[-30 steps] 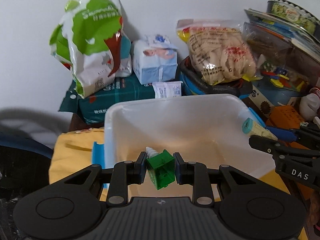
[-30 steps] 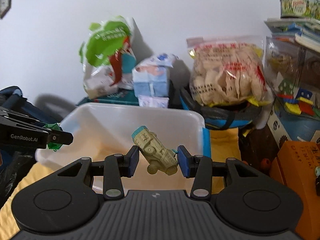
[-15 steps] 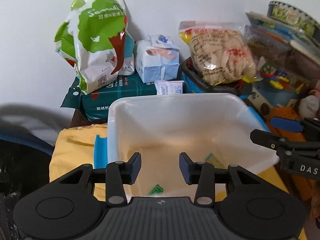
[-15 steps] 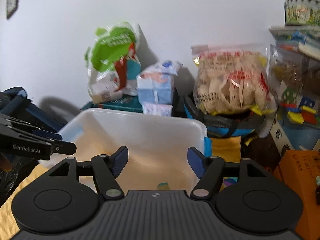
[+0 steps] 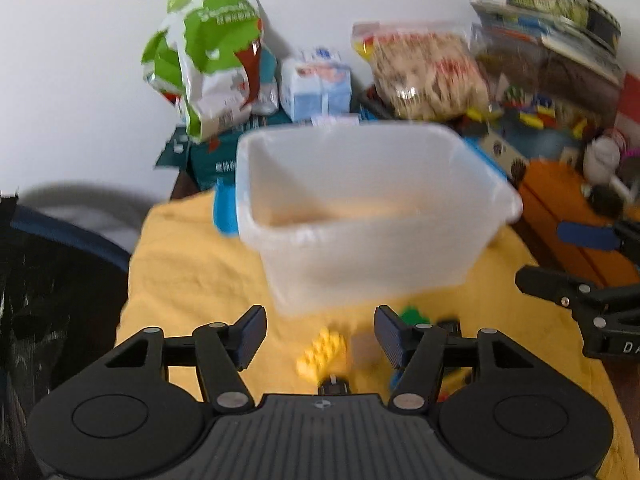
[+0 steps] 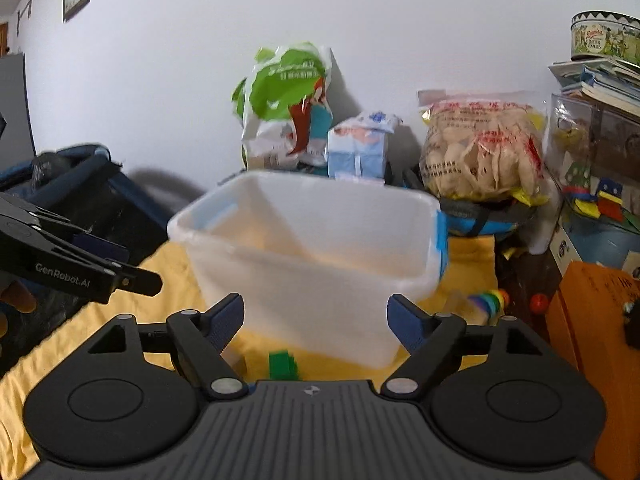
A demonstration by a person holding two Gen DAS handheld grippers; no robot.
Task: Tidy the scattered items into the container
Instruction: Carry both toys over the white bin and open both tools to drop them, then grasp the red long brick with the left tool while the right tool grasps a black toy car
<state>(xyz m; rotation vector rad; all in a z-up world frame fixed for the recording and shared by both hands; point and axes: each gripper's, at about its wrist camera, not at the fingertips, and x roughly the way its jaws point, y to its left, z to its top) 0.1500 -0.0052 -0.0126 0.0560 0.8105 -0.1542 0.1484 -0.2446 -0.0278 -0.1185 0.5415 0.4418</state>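
Container point(image 5: 372, 216), the translucent white tub with blue side clips, stands upright on the yellow cloth point(image 5: 192, 272) ahead of both pairs of fingers, its open mouth facing up; in the left wrist view its long axis seems to run roughly crosswise to the fingers, though blur and the lens make that a loose judgement. The left gripper point(image 5: 320, 330) has its fingers spread wide with nothing between them, and the right gripper point(image 6: 315, 320) is likewise spread and empty. What already lies inside the tub cannot be read from here, since the near wall hides the floor and the picture is smeared. Work clearly remains: a yellow brick point(image 5: 322, 354) lies on the cloth just below and between the left fingers, a green piece point(image 5: 414, 315) sits beside the left gripper's right finger, close to the tub's near wall, with a dark bit and a tan one near it that are too blurred to name. In the right wrist view a green block point(image 6: 282, 364) lies between and below the fingers, and a rainbow-striped toy point(image 6: 488, 300) rests beyond the right finger, beside the tub's corner. I judge the task partway along, with a fresh pickup as the likely next step.
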